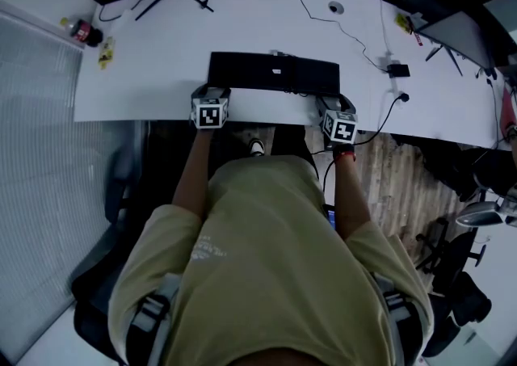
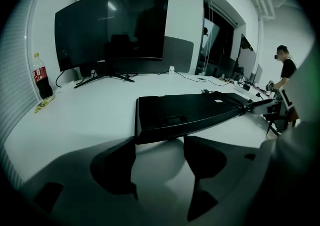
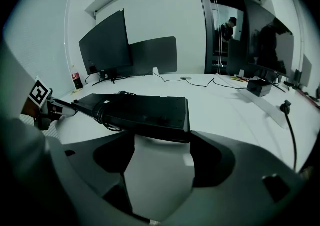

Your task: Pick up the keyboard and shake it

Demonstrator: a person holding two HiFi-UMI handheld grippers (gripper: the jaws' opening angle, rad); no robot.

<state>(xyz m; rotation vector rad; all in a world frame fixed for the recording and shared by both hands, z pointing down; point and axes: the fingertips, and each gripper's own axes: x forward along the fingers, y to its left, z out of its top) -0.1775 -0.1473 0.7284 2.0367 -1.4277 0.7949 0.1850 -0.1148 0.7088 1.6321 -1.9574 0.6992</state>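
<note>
A black keyboard (image 1: pixel 273 73) lies on the white desk (image 1: pixel 161 90), a coiled cable (image 3: pixel 102 110) bundled on it. My left gripper (image 1: pixel 212 93) sits at the keyboard's near left corner and my right gripper (image 1: pixel 329 101) at its near right corner. In the left gripper view the jaws (image 2: pixel 160 142) stand wide apart, with the keyboard's (image 2: pixel 185 113) front edge lying just across the tips. The right gripper view has the same picture: the gripper (image 3: pixel 162 140) is spread, and the keyboard's (image 3: pixel 145 113) corner meets the right fingertip (image 3: pixel 200 142). I see no pad pressing on it.
A large dark monitor (image 2: pixel 112 28) stands at the desk's back, a cola bottle (image 2: pixel 41 76) at the far left. Cables and a power adapter (image 1: pixel 397 70) lie at the right, near a second monitor (image 1: pixel 460 33). A person (image 2: pixel 285 68) stands in the background. The desk's front edge is under my hands.
</note>
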